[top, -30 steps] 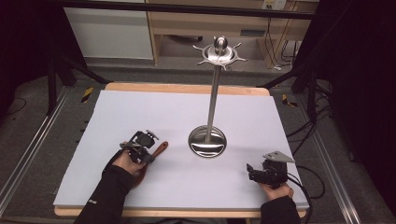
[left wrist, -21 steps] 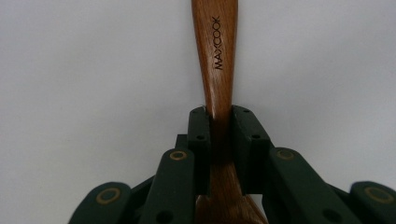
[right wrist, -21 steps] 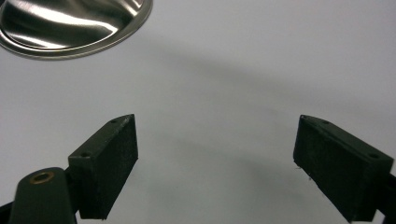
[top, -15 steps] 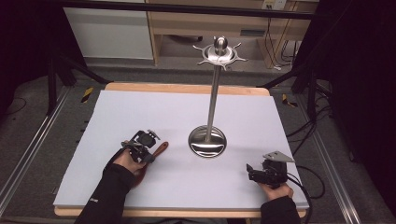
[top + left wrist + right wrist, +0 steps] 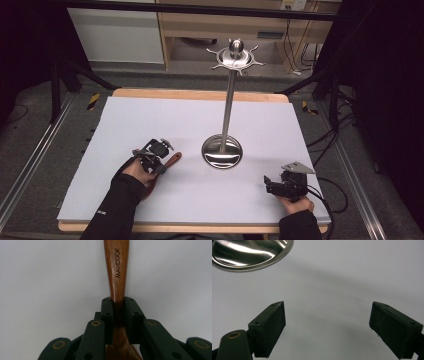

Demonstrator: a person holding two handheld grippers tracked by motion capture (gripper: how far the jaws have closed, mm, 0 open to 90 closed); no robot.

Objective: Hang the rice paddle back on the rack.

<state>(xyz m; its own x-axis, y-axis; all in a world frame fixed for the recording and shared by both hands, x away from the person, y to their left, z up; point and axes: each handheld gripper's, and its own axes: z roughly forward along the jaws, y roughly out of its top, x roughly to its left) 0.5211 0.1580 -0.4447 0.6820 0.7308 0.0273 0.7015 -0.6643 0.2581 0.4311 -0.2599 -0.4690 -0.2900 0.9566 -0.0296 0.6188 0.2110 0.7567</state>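
Left hand-held gripper [image 5: 117, 306] clamps a wooden handle [image 5: 116, 270] beside the steel stand [image 5: 222, 150]; right hand-held gripper [image 5: 327, 325] gapes near the desk [image 5: 150, 115] edge.

High view overlooks table [image 5: 210, 125]; gripper views skim it

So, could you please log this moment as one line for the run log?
left gripper: shut on wooden handle | right gripper: open, nothing between jaws | metal stand: upright mid-table

right gripper [image 5: 328, 327] gapes wide near steel base [image 5: 249, 252].
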